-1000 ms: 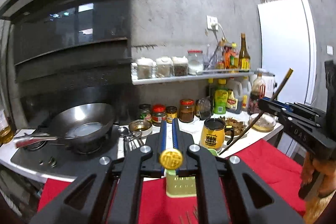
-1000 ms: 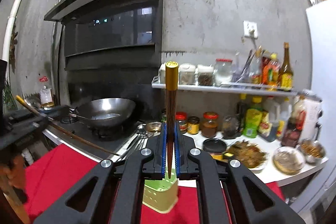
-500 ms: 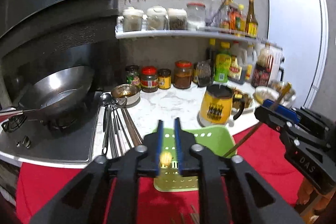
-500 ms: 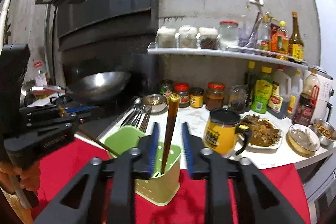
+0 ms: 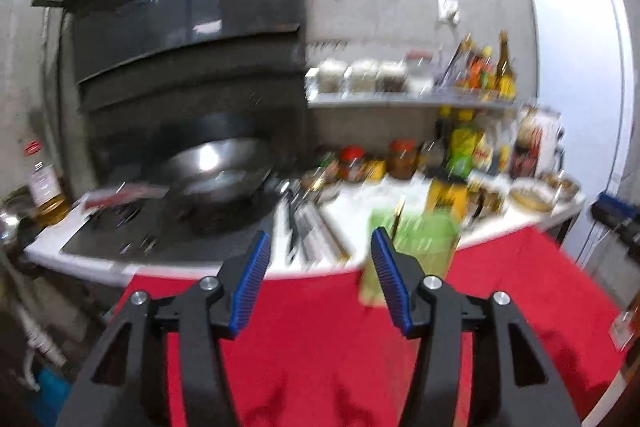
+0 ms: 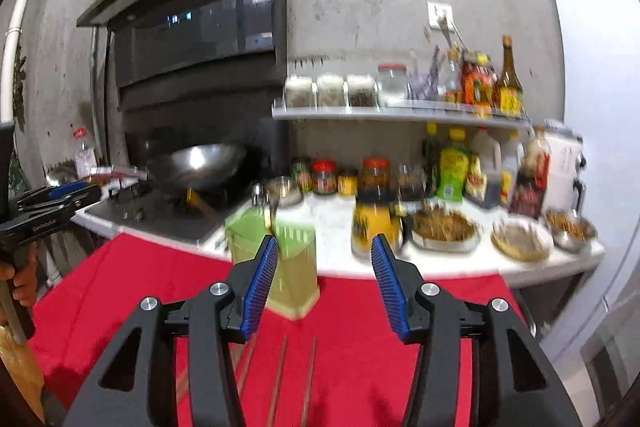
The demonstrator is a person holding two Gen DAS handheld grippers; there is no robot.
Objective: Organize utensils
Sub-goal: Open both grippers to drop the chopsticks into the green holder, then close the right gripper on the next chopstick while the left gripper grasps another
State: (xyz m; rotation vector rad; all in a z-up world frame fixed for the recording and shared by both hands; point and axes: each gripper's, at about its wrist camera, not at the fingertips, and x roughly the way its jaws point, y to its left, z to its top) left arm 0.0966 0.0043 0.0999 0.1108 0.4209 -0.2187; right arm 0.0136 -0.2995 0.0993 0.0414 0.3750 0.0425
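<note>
With both grippers spread apart and holding nothing, the left gripper [image 5: 318,281] and right gripper [image 6: 325,281] hover above the red cloth-covered worktop [image 6: 352,311]. The pale green perforated plastic utensil holder [image 6: 290,267] stands at 11 o'clock from the right gripper, a gold-capped chopstick [image 6: 267,217] upright inside. Thin loose chopsticks [image 6: 280,375] lie at 6 o'clock; the soft cloth may let them roll or slip during a pinch

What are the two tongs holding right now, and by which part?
Nothing. The left tongs and the right tongs are both wide open and empty.
</note>
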